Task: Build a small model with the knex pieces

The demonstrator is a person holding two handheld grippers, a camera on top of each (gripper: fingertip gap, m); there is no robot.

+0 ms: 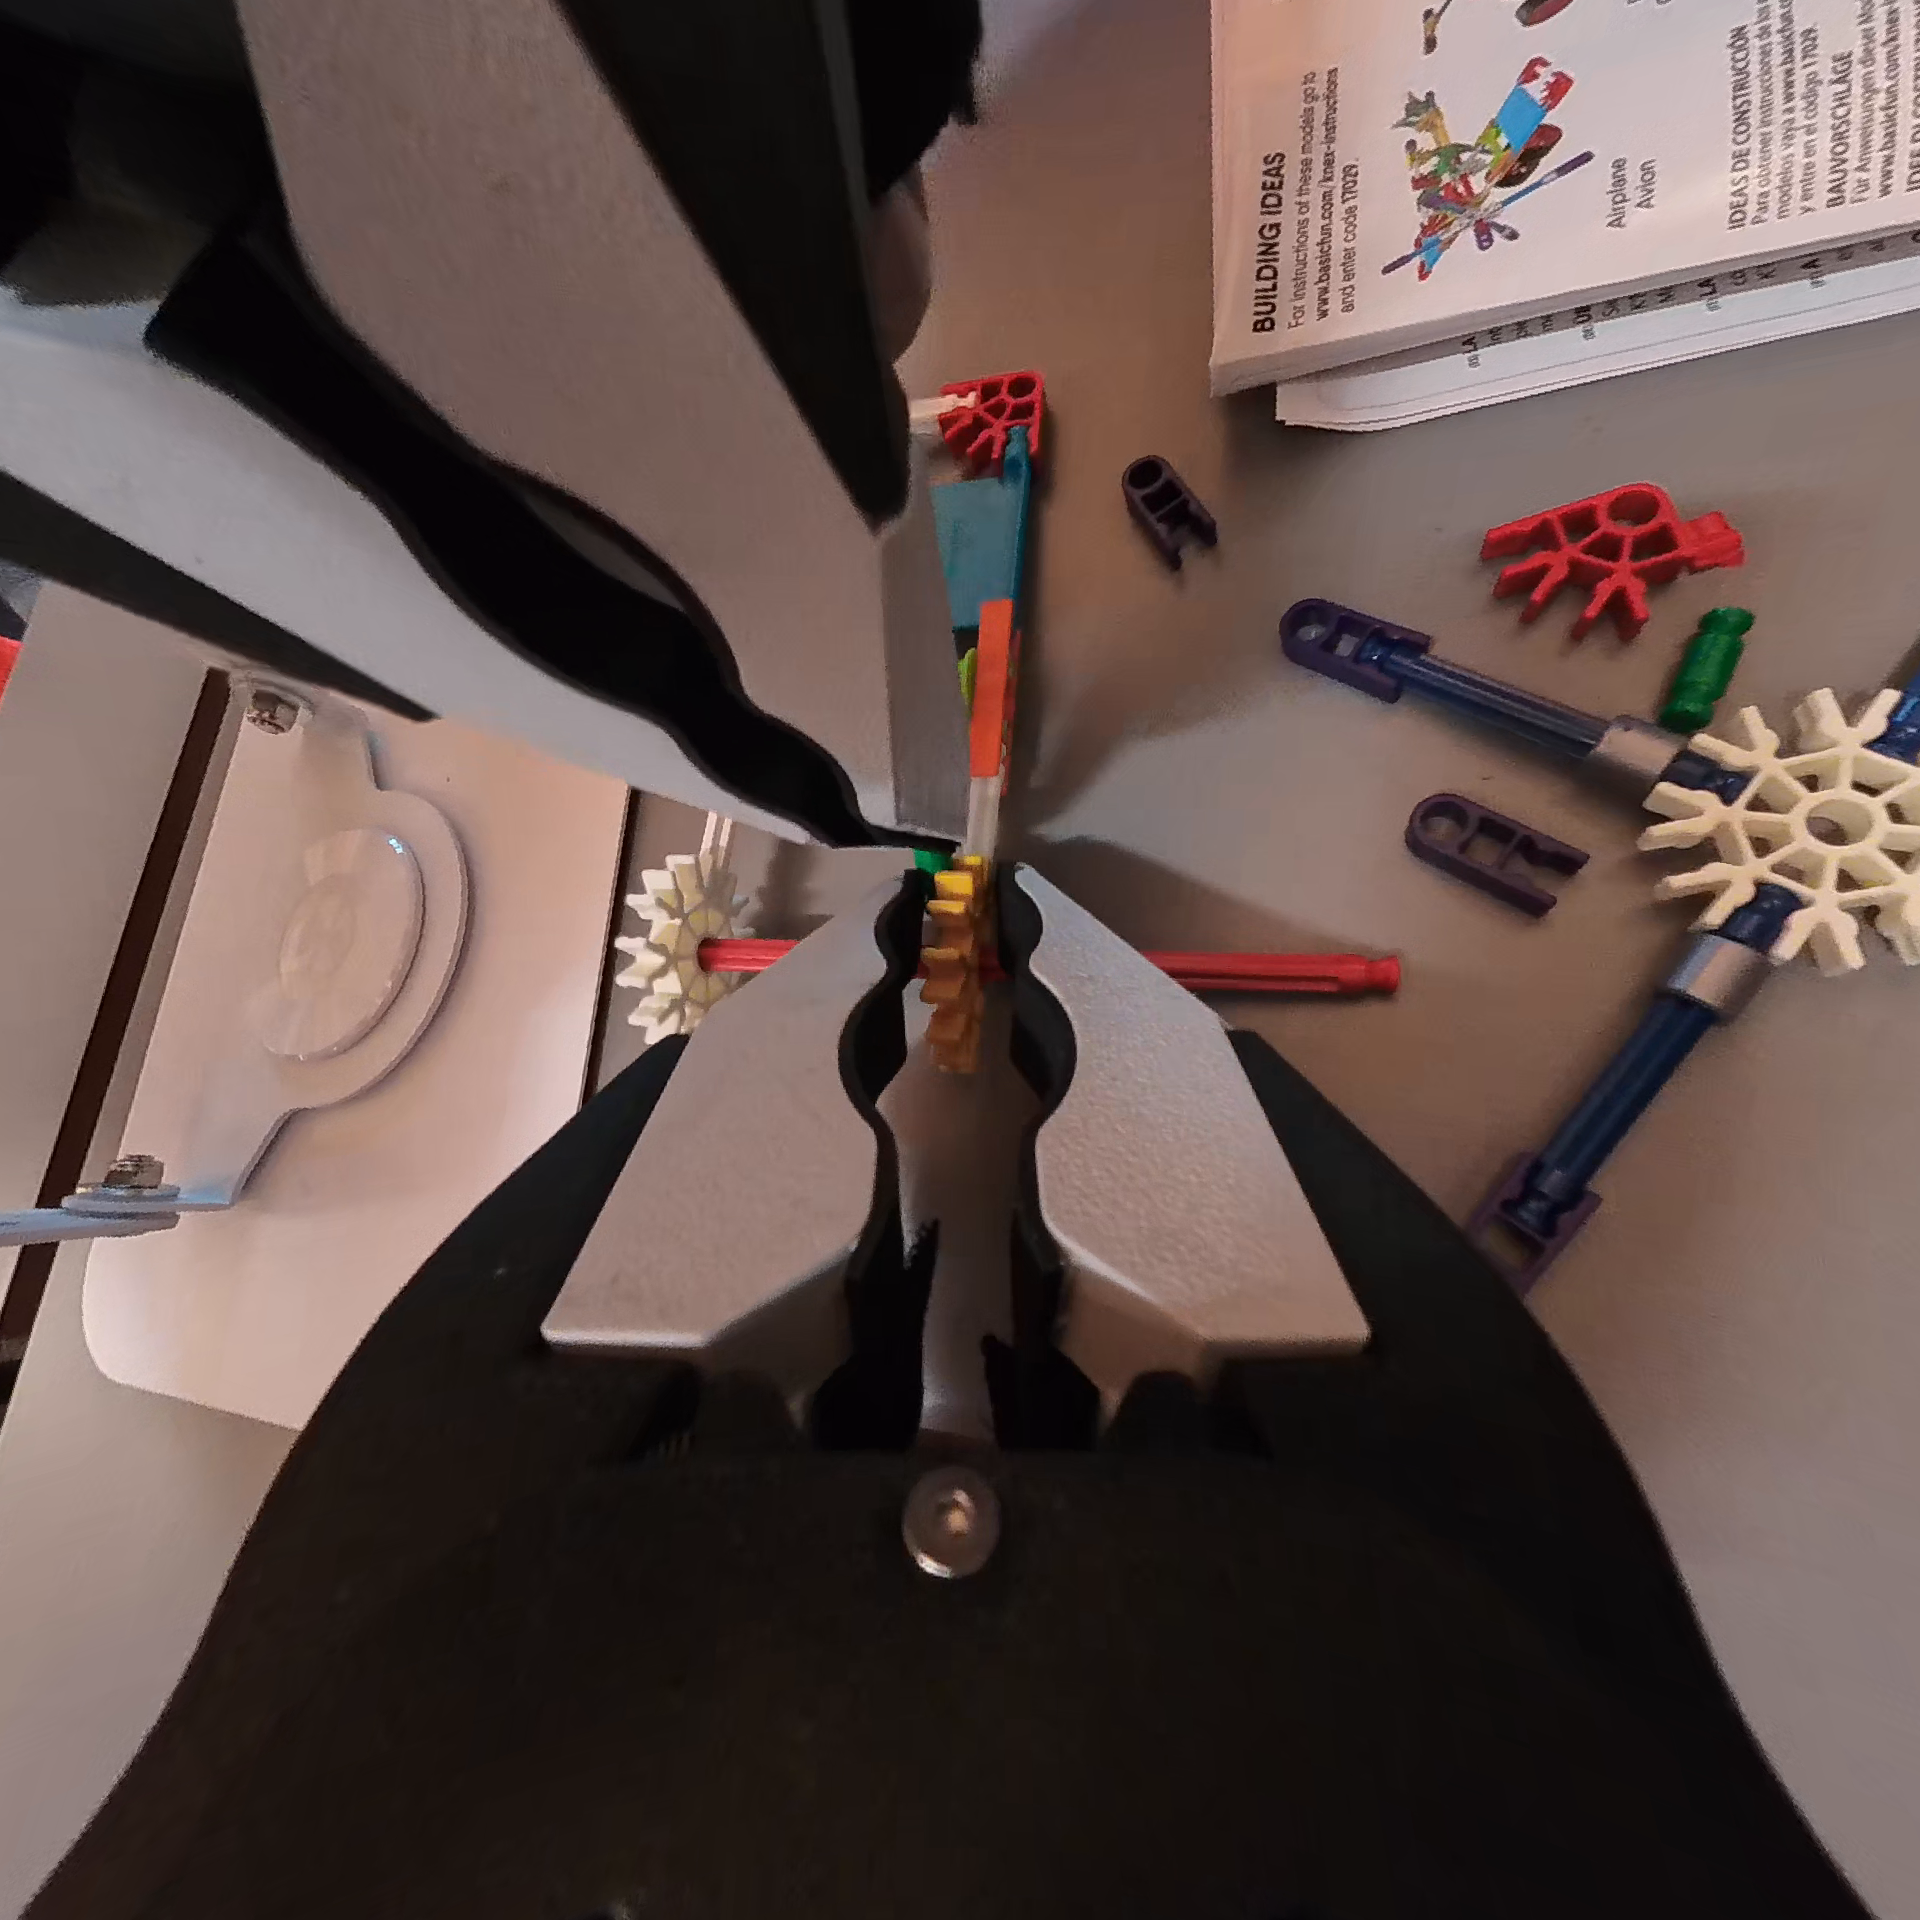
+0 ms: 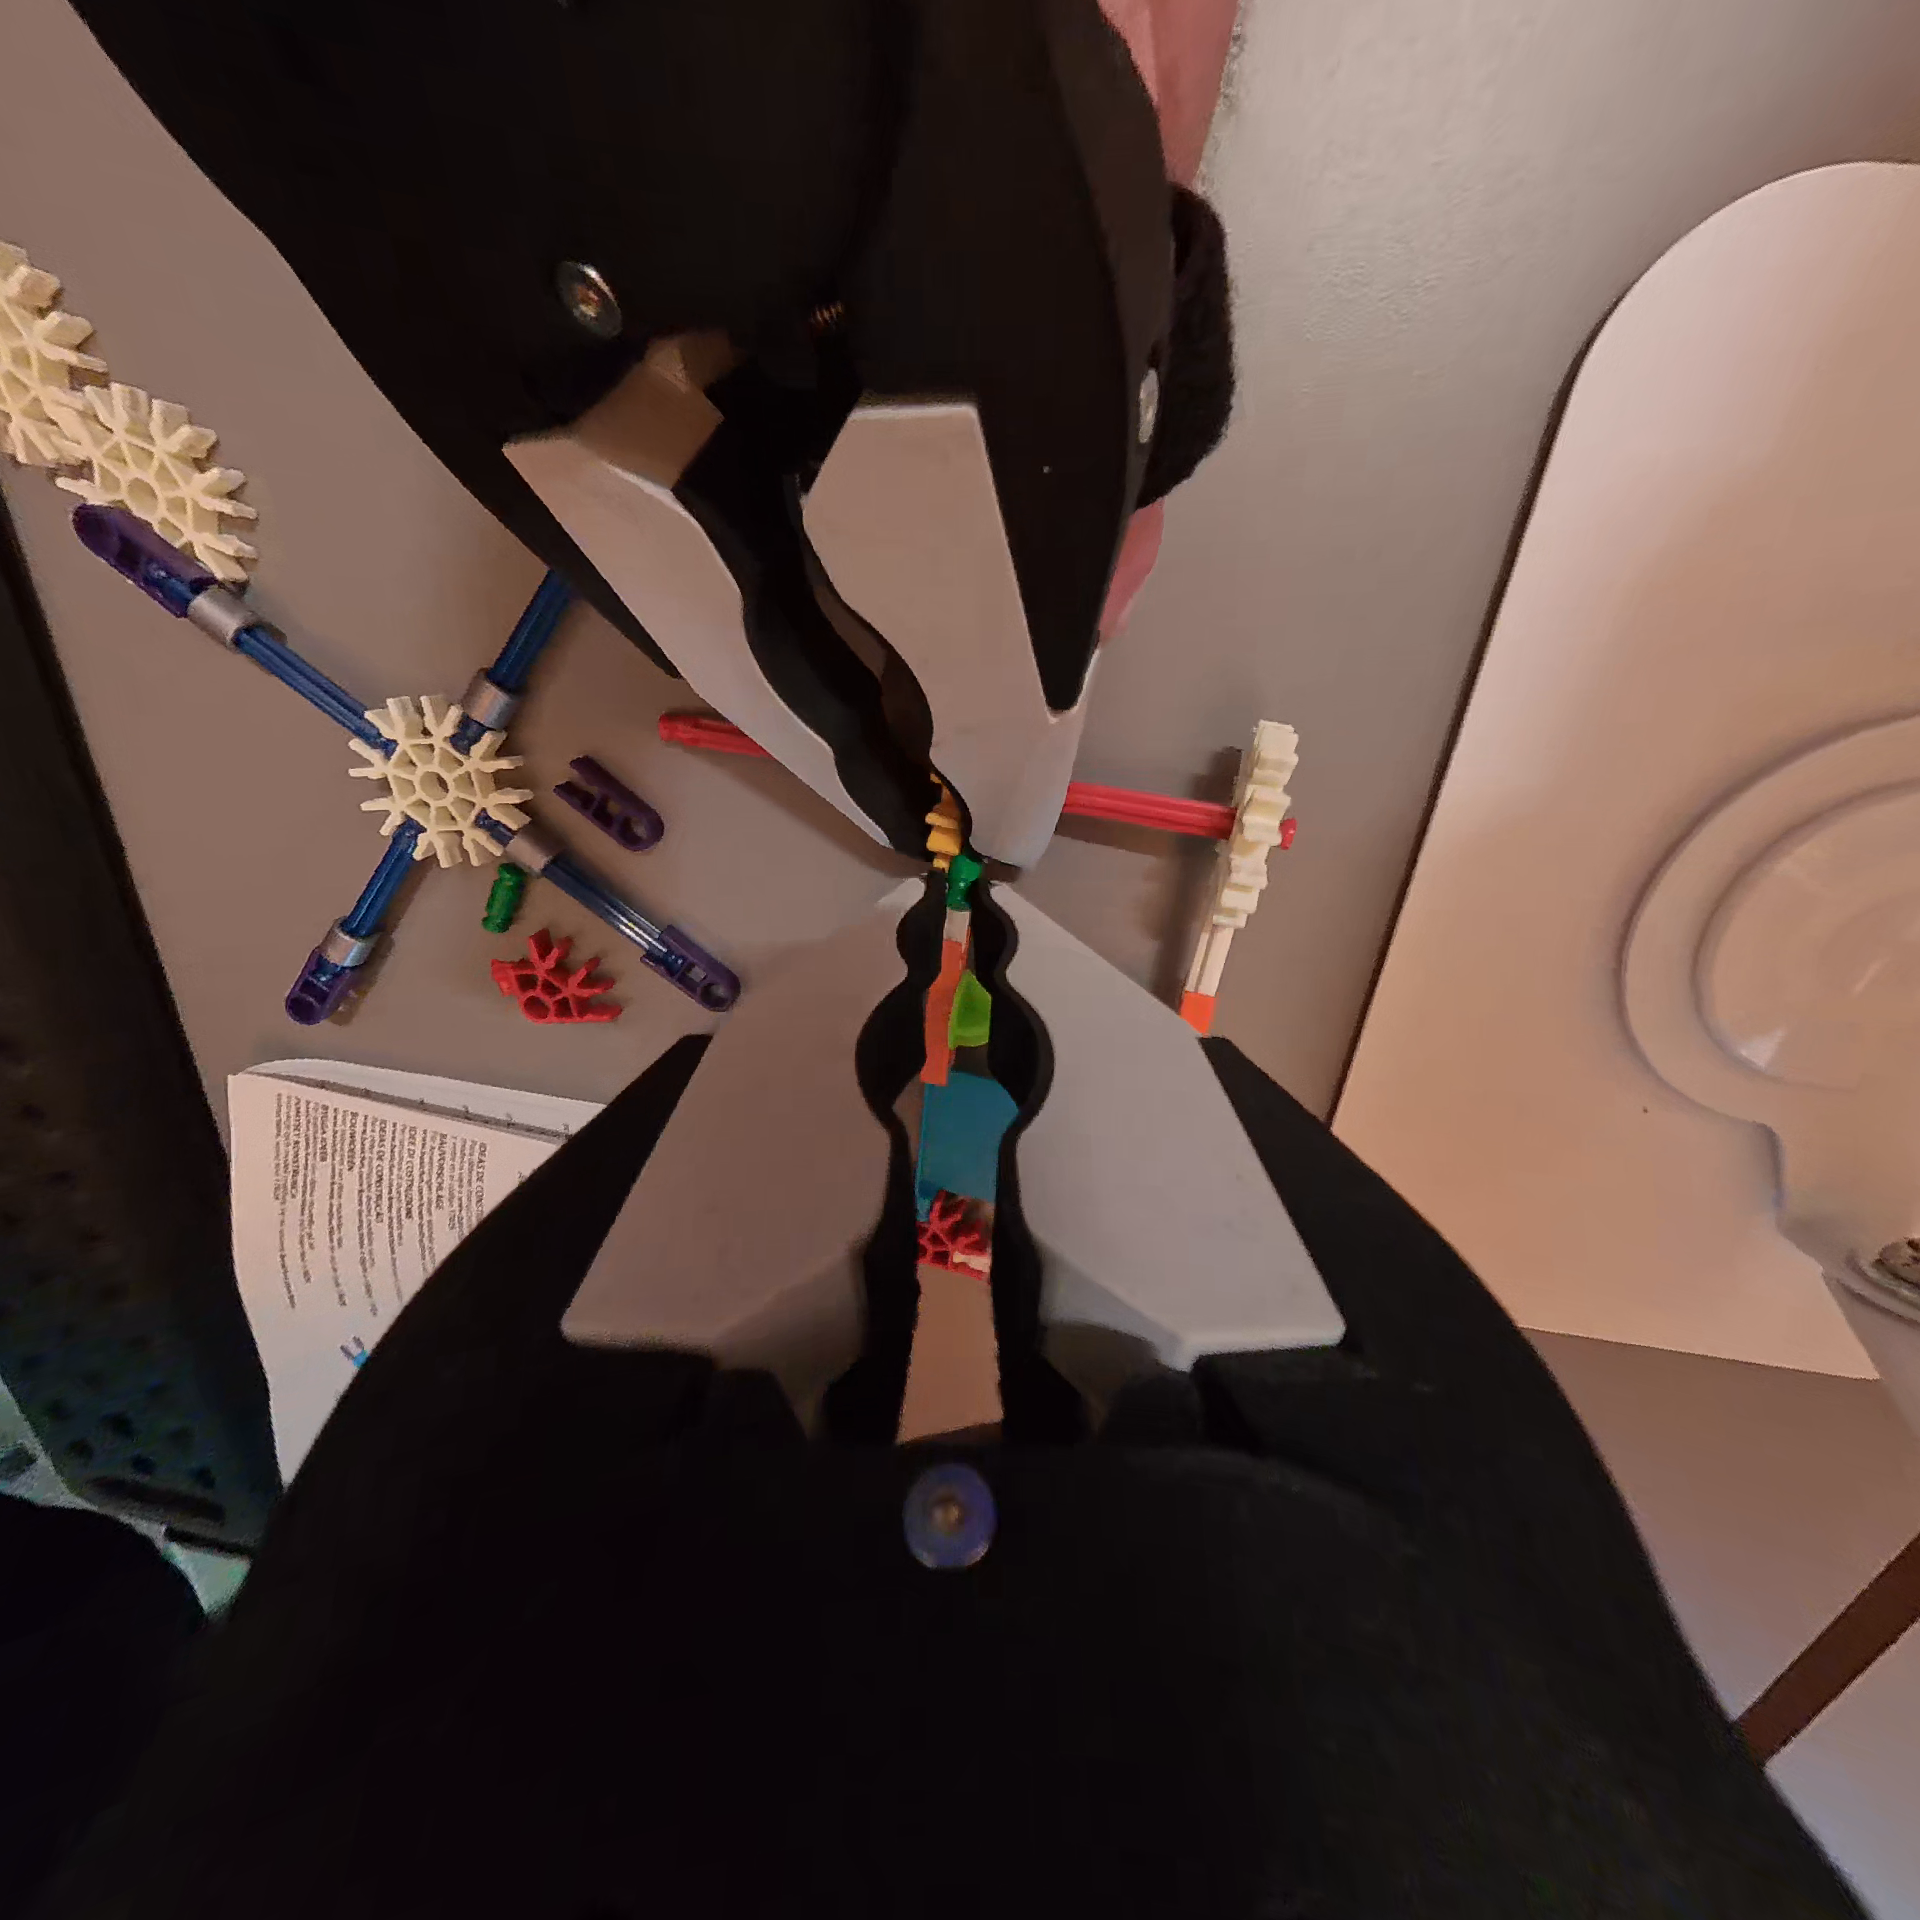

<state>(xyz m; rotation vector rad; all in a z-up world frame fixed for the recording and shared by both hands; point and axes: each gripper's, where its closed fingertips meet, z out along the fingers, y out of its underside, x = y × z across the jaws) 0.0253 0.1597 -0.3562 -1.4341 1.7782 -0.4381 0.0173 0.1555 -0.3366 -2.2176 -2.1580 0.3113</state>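
Observation:
My left gripper [image 1: 958,878] is shut on a yellow gear [image 1: 951,977] that sits on a red rod [image 1: 1268,971]; a white gear [image 1: 681,945] is on the rod's other end. My right gripper [image 2: 958,883] meets it tip to tip. It is shut on a small assembly: a green rod end [image 2: 962,875], an orange piece [image 2: 943,997], a lime piece [image 2: 972,1010], a blue panel [image 2: 961,1143] and a red connector [image 2: 951,1231]. The green end touches or nearly touches the yellow gear [image 2: 943,821]. The assembly's blue panel also shows in the left wrist view [image 1: 982,540].
On the grey table lie a white snowflake connector with blue rods [image 1: 1803,831], two loose purple connectors [image 1: 1496,852], a red connector [image 1: 1610,561], a short green rod [image 1: 1704,665] and an open instruction booklet [image 1: 1538,187]. A white board with a round clear part [image 2: 1662,831] lies beside the grippers. My two grippers' fingertips are within a few centimetres of each other.

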